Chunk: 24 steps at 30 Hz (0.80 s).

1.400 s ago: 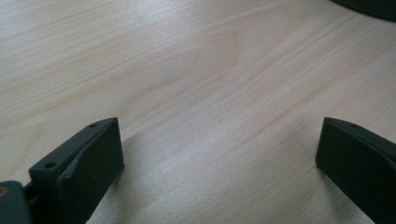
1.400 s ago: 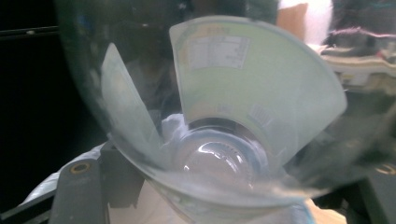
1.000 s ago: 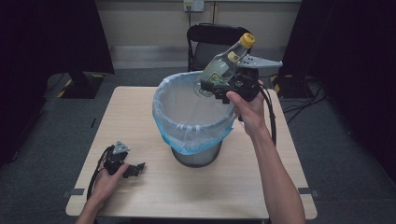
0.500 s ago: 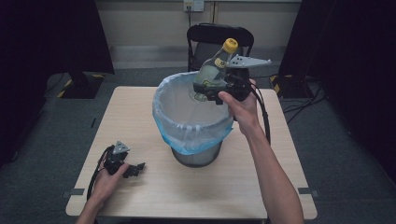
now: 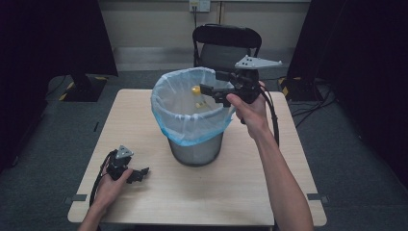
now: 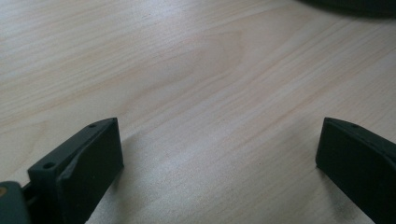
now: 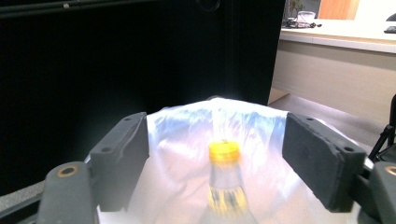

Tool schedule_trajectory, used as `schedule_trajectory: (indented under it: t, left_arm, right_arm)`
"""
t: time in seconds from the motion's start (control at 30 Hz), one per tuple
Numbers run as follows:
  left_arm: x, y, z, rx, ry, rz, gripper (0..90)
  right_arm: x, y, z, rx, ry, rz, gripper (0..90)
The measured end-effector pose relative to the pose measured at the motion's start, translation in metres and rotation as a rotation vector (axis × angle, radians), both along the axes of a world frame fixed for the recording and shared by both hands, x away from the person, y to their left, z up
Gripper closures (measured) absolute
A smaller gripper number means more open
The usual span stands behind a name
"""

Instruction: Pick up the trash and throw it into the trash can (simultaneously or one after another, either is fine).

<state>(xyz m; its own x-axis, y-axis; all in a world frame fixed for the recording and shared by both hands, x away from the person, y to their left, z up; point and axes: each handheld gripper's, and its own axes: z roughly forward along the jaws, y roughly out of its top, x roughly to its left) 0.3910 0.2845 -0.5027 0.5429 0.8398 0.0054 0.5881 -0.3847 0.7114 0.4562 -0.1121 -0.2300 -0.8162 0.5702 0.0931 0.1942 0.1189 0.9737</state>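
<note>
A clear bottle with a yellow cap point(image 5: 195, 90) is inside the bin point(image 5: 161, 103), a metal can lined with a pale blue bag. In the right gripper view the bottle point(image 7: 225, 186) is blurred and sits below and between the jaws, touching neither pad. My right gripper point(image 5: 211, 83) hovers over the bin's far right rim; its jaws have just been opening and stand open. At the table's front left, my left gripper point(image 5: 139, 173) rests open on the bare wood point(image 6: 219, 163) with nothing between its jaws.
The bin stands mid-table on the light wooden table point(image 5: 231, 192). A black chair point(image 5: 226, 43) is behind the table's far edge. Dark curtains flank the room on both sides. The right gripper's cable point(image 5: 274, 115) trails along the forearm.
The bottle, held tilted above the bin's rim by the right gripper, has left the jaws and dropped into the bin. The right jaws have spread wider. The left hand stayed put.
</note>
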Motion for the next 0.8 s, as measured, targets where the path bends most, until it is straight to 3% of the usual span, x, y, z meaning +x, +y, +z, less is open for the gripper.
schedule_trajectory:
  t: [0.43,0.8]
  left_arm:
    - [0.000,0.000,0.000,-0.005,-0.001,0.004,0.2]
    - [-0.001,0.000,0.000,-0.004,0.000,0.005,0.2]
  right_arm:
    - [0.000,-0.010,-0.002,0.013,-0.007,-0.036,16.8]
    - [0.000,-0.034,-0.004,0.031,-0.011,-0.075,21.0]
